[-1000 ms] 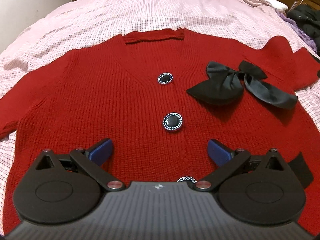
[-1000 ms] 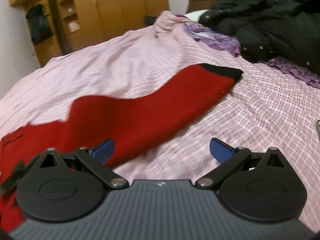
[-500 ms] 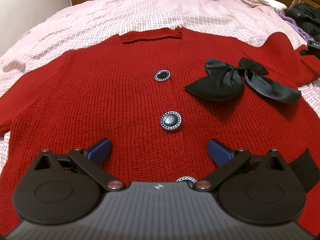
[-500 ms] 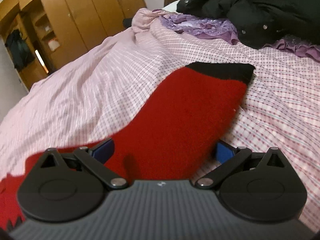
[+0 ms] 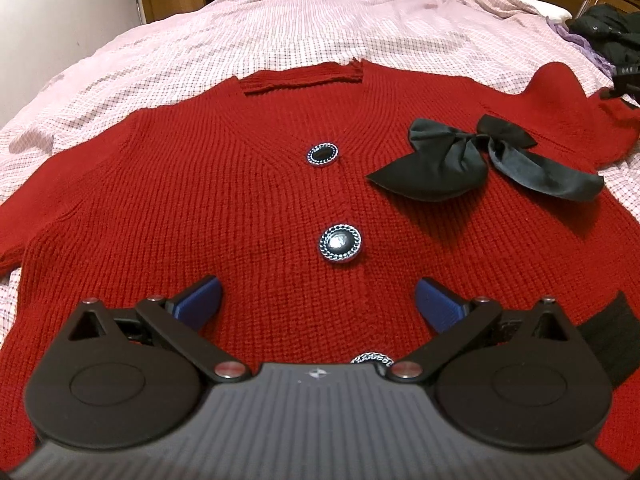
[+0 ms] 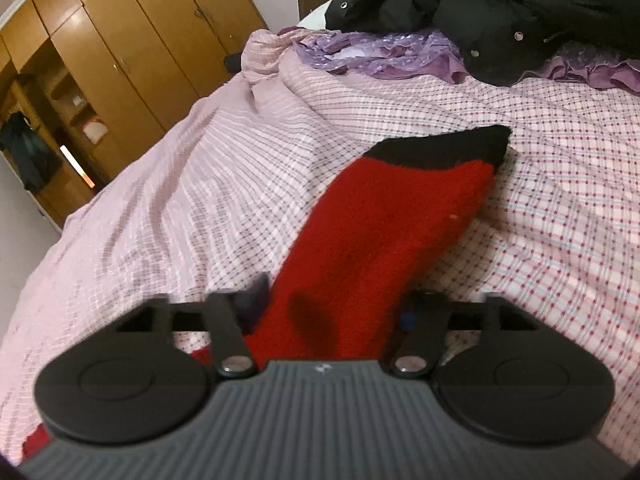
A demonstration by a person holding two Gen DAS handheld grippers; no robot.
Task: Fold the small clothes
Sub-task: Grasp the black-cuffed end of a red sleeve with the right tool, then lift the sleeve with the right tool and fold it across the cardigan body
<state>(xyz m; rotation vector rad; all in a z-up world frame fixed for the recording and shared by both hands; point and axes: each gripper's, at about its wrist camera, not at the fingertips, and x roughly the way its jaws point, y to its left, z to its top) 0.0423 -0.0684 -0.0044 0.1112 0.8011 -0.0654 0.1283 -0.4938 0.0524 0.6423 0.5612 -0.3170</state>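
Note:
A red knit cardigan (image 5: 208, 200) lies flat on the bed, front up, with dark round buttons (image 5: 340, 245) and a black bow (image 5: 460, 160) at its right chest. My left gripper (image 5: 318, 304) hovers open and empty over the lower front. In the right wrist view the cardigan's right sleeve (image 6: 384, 224), red with a black cuff (image 6: 448, 146), runs between the fingers of my right gripper (image 6: 332, 304). The jaws have narrowed onto the sleeve, with the fabric bunched between them. The right gripper also shows at the right edge of the left wrist view (image 5: 624, 80).
The bed has a pink checked sheet (image 6: 560, 184). A black coat (image 6: 500, 8) and purple fabric (image 6: 380, 54) lie heaped at the far right. Wooden wardrobes (image 6: 132, 40) stand beyond the bed, and a white wall (image 5: 60, 20) is to the left.
My right gripper moved forward along the sleeve, tilted, and its jaws closed in from wide open onto the sleeve. My left gripper rose slightly and stayed open over the cardigan front.

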